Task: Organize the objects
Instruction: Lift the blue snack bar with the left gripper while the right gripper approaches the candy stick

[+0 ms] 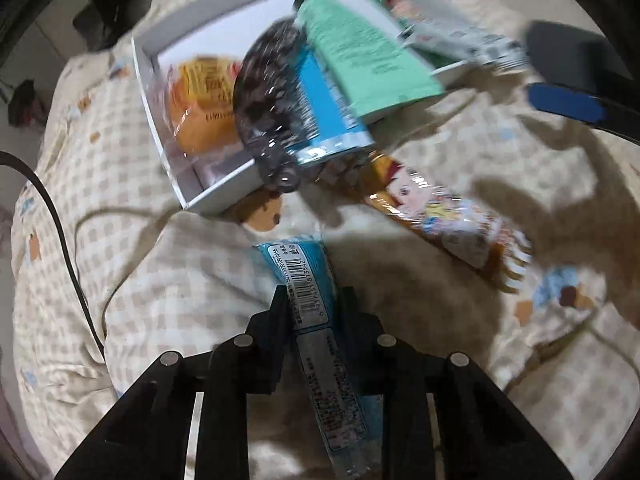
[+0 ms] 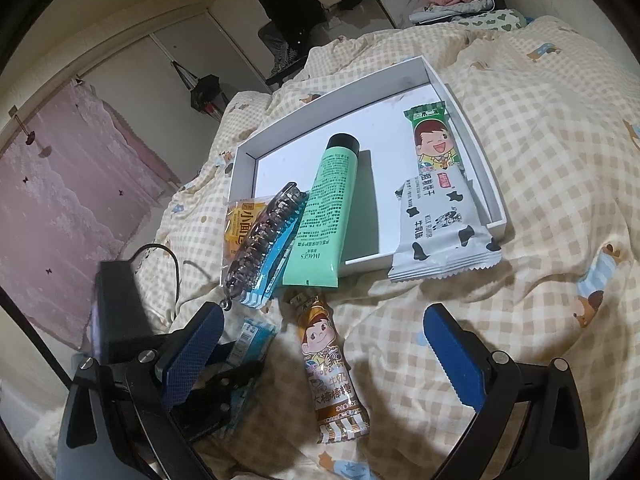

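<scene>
Step in hand, as I judge it, is the pickup of one more thing for the white box, which lies on the bed. The left gripper has its jaws narrow around a blue packet with a barcode; the packet stands between them on the checked cover, near the box corner, and the jaws look closed on it. The right gripper hangs with its jaws wide and nothing gripped, above a brown lollipop packet that lies outside the box.

Next move, I think, asks to lift the blue packet free of the soft cover and carry it over the box wall, without pushing what hangs over the edge.

Count: one box; one green tube, one dark hair clip, one orange bread packet, one other blue packet under the clip, one milk-biscuit packet, all in the box or across its rim; outside it, one lollipop packet and one held blue packet
</scene>
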`<state>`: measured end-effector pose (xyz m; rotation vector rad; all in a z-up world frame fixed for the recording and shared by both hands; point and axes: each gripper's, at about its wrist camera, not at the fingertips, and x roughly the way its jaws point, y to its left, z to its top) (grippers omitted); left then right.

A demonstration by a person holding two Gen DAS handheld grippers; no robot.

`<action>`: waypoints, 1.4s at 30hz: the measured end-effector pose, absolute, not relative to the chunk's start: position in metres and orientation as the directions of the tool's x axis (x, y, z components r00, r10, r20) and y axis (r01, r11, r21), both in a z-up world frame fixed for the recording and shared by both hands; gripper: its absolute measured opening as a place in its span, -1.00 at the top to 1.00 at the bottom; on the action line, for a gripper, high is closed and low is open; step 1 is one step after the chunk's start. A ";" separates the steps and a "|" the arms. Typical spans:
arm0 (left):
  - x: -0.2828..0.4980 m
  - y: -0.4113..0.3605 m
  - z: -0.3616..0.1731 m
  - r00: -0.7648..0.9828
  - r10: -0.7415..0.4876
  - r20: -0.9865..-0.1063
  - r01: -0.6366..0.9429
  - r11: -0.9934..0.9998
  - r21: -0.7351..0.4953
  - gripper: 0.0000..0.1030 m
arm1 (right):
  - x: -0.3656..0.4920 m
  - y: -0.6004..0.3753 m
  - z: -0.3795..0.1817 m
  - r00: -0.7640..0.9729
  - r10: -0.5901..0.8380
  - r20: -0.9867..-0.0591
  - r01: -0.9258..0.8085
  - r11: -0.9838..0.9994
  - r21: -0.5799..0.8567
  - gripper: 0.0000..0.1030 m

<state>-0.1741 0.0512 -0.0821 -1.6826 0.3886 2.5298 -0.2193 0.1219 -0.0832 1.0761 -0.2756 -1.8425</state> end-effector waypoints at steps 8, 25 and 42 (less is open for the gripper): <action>-0.150 0.020 -0.048 -0.586 0.148 -0.797 -0.150 -0.986 -0.073 0.54 | -0.217 0.115 -0.086 -0.152 -0.805 -0.574 0.622 -0.529 0.577 -0.97; -0.138 -0.037 -0.066 -0.605 0.231 -0.762 0.041 -0.947 -0.319 0.61 | -0.199 0.077 -0.103 -0.160 -0.694 -0.702 0.676 -0.595 0.435 -0.38; -0.140 -0.040 -0.068 -0.596 0.225 -0.771 0.051 -0.947 -0.317 0.61 | -0.197 0.033 -0.118 -0.190 -0.559 -0.807 0.712 -0.644 0.278 0.00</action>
